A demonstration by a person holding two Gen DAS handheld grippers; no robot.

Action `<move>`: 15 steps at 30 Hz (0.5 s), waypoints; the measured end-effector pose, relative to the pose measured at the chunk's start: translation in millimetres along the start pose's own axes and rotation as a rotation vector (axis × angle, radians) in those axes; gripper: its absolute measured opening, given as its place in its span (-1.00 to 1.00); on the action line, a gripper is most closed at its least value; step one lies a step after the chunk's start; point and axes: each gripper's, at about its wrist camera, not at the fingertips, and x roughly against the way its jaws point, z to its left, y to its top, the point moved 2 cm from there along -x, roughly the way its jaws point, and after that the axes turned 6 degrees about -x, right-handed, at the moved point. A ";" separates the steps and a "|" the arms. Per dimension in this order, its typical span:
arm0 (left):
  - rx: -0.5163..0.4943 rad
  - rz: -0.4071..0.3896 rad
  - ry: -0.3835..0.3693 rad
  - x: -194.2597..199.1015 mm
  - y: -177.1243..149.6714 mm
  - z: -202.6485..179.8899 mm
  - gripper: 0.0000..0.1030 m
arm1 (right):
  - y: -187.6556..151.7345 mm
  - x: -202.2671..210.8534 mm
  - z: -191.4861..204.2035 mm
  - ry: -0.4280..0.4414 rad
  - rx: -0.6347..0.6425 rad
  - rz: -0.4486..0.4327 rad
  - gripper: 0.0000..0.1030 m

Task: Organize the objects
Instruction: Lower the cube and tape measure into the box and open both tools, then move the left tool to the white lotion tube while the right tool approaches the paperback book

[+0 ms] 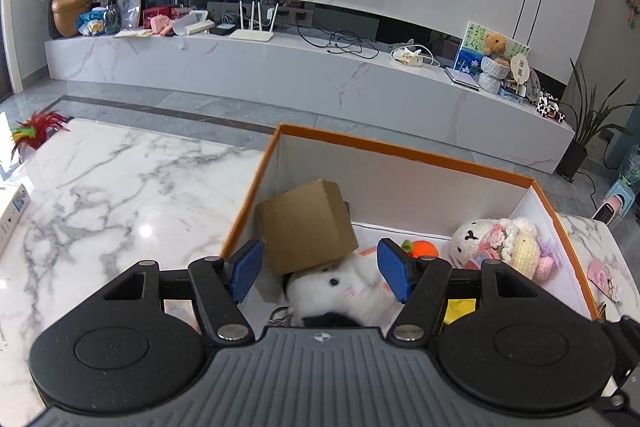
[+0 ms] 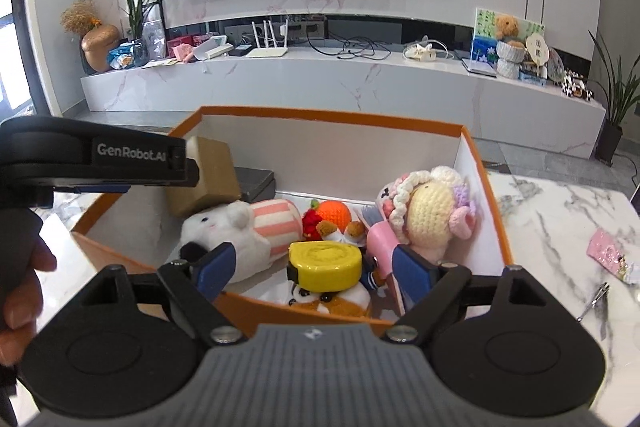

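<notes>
Both grippers are hovering over the orange box [image 2: 490,211] on the marble table [image 1: 120,187]. The left gripper [image 1: 320,273] is standing with its blue pads apart, nothing pinched, above the white plush [image 1: 340,287] and the cardboard carton [image 1: 306,227] leaning on it. The right gripper [image 2: 310,273] is gaping too, empty, just above the yellow tape measure [image 2: 324,261]. A crocheted doll [image 2: 426,213] and an orange knitted fruit [image 2: 334,213] are lying inside as well.
</notes>
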 end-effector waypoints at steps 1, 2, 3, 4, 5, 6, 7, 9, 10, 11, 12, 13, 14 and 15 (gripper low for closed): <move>-0.005 -0.003 0.000 4.4 -1.3 1.6 0.45 | -0.3 4.9 -0.8 0.007 0.002 -0.004 0.68; -0.011 -0.006 0.002 9.2 -3.1 2.9 0.45 | -0.6 10.0 -1.5 0.015 0.001 -0.008 0.68; -0.016 -0.011 0.005 14.5 -5.8 3.9 0.45 | -2.5 15.3 -1.3 0.025 -0.004 -0.013 0.68; -0.019 -0.016 0.010 20.3 -8.6 4.5 0.45 | -5.6 21.0 -0.6 0.039 -0.008 -0.018 0.68; -0.020 -0.024 0.018 26.9 -11.9 4.9 0.45 | -9.0 26.3 0.5 0.054 -0.011 -0.024 0.69; -0.021 -0.034 0.025 34.2 -15.7 4.7 0.45 | -12.1 30.8 2.7 0.065 -0.008 -0.027 0.69; -0.027 -0.042 0.029 41.1 -19.6 4.0 0.45 | -16.5 34.6 6.0 0.072 0.005 -0.026 0.70; -0.045 -0.044 0.039 52.7 -29.7 3.0 0.47 | -25.9 41.3 9.9 0.075 0.052 -0.009 0.76; -0.060 -0.038 0.046 56.7 -34.9 2.9 0.49 | -30.8 44.5 10.9 0.071 0.075 0.000 0.76; -0.074 -0.029 0.054 59.6 -40.2 2.2 0.49 | -35.9 47.9 11.0 0.060 0.096 0.002 0.76; -0.086 -0.024 0.058 61.5 -45.7 1.6 0.49 | -40.5 50.8 11.4 0.055 0.116 0.010 0.76; -0.098 -0.019 0.058 63.1 -51.7 1.9 0.49 | -44.3 53.7 11.2 0.055 0.133 0.018 0.76; -0.105 -0.010 0.061 63.1 -57.9 2.4 0.49 | -48.8 55.5 10.8 0.053 0.141 0.023 0.77; -0.101 -0.001 0.068 62.7 -64.6 4.4 0.49 | -53.6 55.8 10.2 0.049 0.141 0.027 0.77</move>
